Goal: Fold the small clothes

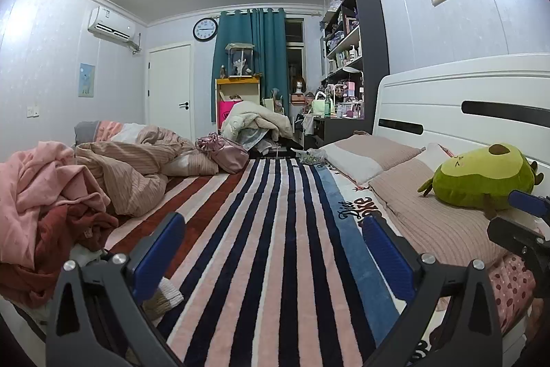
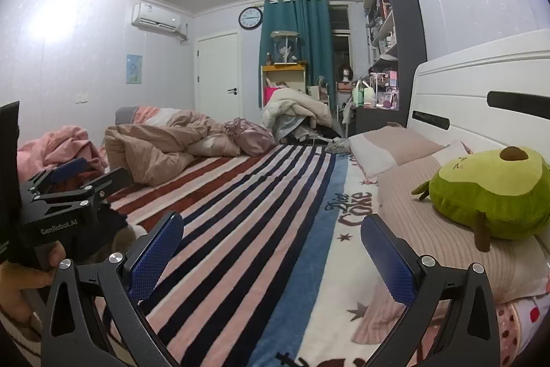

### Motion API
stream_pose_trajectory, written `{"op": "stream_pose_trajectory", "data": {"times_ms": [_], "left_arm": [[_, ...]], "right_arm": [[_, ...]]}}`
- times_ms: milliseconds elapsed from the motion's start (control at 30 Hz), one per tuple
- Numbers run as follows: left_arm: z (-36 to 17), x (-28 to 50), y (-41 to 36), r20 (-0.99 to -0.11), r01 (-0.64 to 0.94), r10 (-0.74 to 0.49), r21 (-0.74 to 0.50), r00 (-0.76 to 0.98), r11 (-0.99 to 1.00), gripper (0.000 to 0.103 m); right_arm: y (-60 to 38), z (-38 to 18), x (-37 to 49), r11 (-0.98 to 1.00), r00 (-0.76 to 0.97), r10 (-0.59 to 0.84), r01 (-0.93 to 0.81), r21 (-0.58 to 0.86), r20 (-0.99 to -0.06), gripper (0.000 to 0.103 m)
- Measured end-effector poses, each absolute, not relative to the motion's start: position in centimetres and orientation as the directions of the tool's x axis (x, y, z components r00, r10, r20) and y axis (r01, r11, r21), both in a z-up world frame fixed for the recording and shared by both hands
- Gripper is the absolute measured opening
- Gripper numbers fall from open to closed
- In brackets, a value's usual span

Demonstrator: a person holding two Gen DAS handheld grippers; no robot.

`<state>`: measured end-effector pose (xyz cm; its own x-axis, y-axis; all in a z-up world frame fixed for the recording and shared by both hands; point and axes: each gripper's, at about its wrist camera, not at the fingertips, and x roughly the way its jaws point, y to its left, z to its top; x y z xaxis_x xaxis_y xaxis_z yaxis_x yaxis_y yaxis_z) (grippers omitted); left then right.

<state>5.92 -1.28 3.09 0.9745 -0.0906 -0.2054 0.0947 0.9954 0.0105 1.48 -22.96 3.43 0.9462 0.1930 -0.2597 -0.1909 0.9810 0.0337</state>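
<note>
A heap of small clothes lies at the left edge of the bed: pink garments (image 1: 37, 181) on top and a dark red one (image 1: 68, 229) below, also seen in the right wrist view (image 2: 65, 143). My left gripper (image 1: 275, 246) is open and empty, held above the striped blanket (image 1: 268, 229), with the heap to its left. My right gripper (image 2: 271, 246) is open and empty above the same blanket (image 2: 240, 212). The left gripper shows in the right wrist view (image 2: 74, 176), near the clothes heap.
A crumpled beige duvet (image 1: 137, 167) and a pink bag (image 1: 223, 150) lie farther back. Pillows (image 1: 429, 215) and a green avocado plush (image 1: 481, 174) sit to the right by the white headboard (image 1: 464, 98). A piled chair and cluttered desk stand beyond the bed.
</note>
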Motion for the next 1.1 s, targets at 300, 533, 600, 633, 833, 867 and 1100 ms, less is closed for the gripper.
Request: {"op": "stream_pose_trajectory", "data": {"times_ms": [300,533,600,633,833,867,1100], "left_arm": [[3.02,5.94,-1.38,-0.204,0.103,-0.098,0.013,0.974,0.995,0.102],[3.01,5.87,-1.53,-0.203,0.116,-0.110,0.015,0.973,0.993,0.102],[3.00,5.82,-1.65,-0.202,0.117,-0.111,0.019,0.973,0.993,0.102],[3.00,5.79,-1.67,-0.202,0.116,-0.110,0.018,0.973,0.993,0.102],[2.98,5.81,-1.82,-0.202,0.121,-0.114,0.021,0.973,0.992,0.102],[2.97,5.80,-1.84,-0.202,0.120,-0.113,0.022,0.973,0.993,0.102],[2.89,5.81,-1.79,-0.204,0.122,-0.115,0.020,0.972,0.992,0.102]], "right_arm": [[-22.92,3.50,1.34,0.982,0.948,0.187,-0.181,0.046,-0.258,0.103],[-22.64,3.55,1.21,0.983,0.949,0.184,-0.178,0.047,-0.255,0.103],[-22.59,3.61,1.19,0.983,0.950,0.182,-0.175,0.048,-0.255,0.103],[-22.62,3.60,1.20,0.983,0.950,0.182,-0.175,0.048,-0.255,0.103],[-22.83,3.58,1.28,0.983,0.949,0.186,-0.179,0.050,-0.254,0.103],[-22.85,3.57,1.29,0.983,0.949,0.186,-0.179,0.050,-0.254,0.103],[-22.80,3.57,1.26,0.983,0.950,0.183,-0.177,0.049,-0.253,0.103]]}}
